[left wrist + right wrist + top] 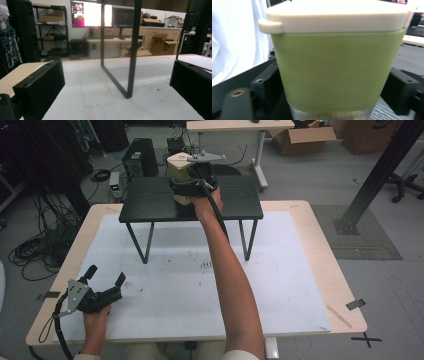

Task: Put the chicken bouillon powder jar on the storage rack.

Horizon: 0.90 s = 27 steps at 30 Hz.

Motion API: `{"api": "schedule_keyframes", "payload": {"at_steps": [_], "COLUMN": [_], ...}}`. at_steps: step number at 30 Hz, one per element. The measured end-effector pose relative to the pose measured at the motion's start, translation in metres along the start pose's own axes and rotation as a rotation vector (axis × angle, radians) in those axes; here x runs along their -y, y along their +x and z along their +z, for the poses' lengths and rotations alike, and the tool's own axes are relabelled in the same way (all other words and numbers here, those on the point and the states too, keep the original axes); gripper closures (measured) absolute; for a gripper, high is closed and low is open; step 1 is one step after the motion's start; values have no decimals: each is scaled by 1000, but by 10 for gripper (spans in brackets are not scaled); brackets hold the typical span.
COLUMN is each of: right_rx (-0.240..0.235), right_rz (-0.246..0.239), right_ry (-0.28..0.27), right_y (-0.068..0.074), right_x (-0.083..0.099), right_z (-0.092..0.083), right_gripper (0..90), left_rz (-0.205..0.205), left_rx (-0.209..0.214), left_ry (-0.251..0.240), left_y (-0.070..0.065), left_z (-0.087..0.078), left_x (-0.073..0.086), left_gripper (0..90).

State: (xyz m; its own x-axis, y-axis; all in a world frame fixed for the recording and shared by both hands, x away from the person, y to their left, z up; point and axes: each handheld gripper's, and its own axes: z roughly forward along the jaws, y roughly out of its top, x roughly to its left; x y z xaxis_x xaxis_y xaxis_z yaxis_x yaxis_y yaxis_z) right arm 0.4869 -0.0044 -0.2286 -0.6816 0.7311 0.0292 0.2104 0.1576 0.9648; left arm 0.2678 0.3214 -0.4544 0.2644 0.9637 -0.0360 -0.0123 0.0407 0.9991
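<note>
The right claw (186,184) is extended over a small black stand (150,205) that sits at the far side of the desk (310,265). A container (337,72) with a green band, a cream lid and a clear lower section rests on top of that stand. In the right claw view the container stands upright between the two black jaws, one at each side of its lower body. Whether the pads press on its walls cannot be determined: the jaws sit close against it, but blur leaves the contact lines unclear. The cream lid (337,17) is seated on top, with a small tab projecting to one side. In the high view the container's cream top (178,162) is visible just beyond the right hand (204,202).

The left claw (102,282) lies low over the near left part of the desk, well apart from the stand and the container. Its jaws are spread wide with nothing between them; the left claw view confirms this, looking across the white desk surface toward one black leg frame (131,62) of the stand. The left hand (95,320) holds the claw body from below, with its cable looping off the desk edge.
</note>
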Motion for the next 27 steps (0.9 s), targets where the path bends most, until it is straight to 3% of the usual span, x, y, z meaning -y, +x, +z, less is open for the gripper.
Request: {"api": "schedule_keyframes", "payload": {"at_steps": [13,23,27], "right_rx": [23,12,5], "right_rz": [3,9,13], "right_ry": [-51,-71,-103], "right_y": [2,3,4], "right_x": [-5,-7,-6], "right_z": [-14,-31,-42], "right_gripper": [25,0,0], "left_rz": [4,4,0], "left_rx": [2,2,2], "left_ry": [1,6,2], "left_y": [0,0,0], "left_z": [0,0,0], "left_x": [0,0,0], "left_gripper": [2,2,2]}}
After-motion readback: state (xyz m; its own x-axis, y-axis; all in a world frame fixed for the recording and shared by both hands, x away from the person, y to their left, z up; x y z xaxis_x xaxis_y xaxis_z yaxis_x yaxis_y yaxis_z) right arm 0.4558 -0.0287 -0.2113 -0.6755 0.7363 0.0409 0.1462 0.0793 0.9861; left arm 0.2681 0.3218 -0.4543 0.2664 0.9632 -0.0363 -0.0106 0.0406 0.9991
